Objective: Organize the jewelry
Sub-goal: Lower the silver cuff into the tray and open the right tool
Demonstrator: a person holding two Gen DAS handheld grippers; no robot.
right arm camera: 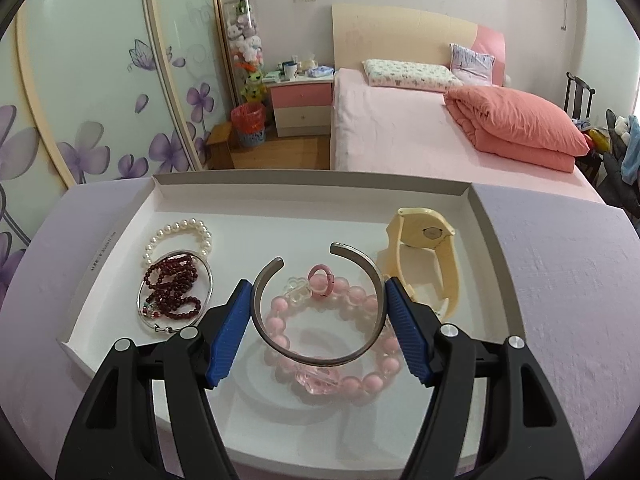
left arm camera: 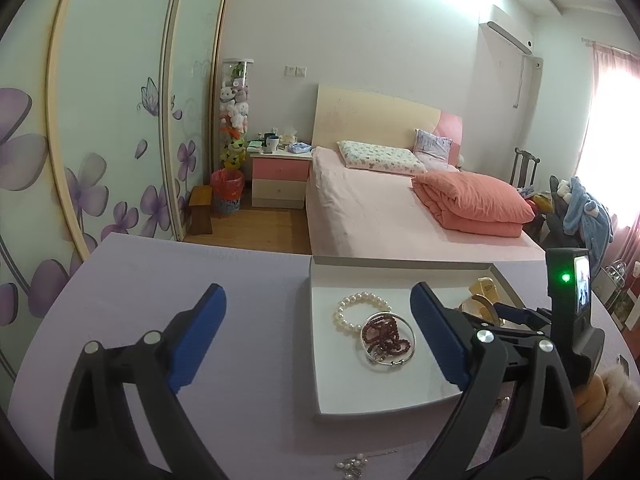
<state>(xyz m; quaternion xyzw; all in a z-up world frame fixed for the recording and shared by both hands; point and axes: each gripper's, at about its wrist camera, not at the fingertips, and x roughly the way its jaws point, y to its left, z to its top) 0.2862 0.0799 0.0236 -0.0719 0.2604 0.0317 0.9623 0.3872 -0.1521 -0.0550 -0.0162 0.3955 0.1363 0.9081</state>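
My right gripper (right arm camera: 319,312) clamped the open metal cuff (right arm camera: 316,354) at lower centre above the white tray (right arm camera: 120,216), my left gripper (left arm camera: 318,334) spread wide, empty.

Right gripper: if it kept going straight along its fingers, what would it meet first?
The right gripper, holding an open grey metal cuff bangle, would probably reach the pink bead bracelet lying beneath it in the shallow white cardboard tray; depth is unclear.

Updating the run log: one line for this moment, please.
left gripper: open, empty | right gripper: shut on silver cuff bangle, over pink bead bracelet | white tray
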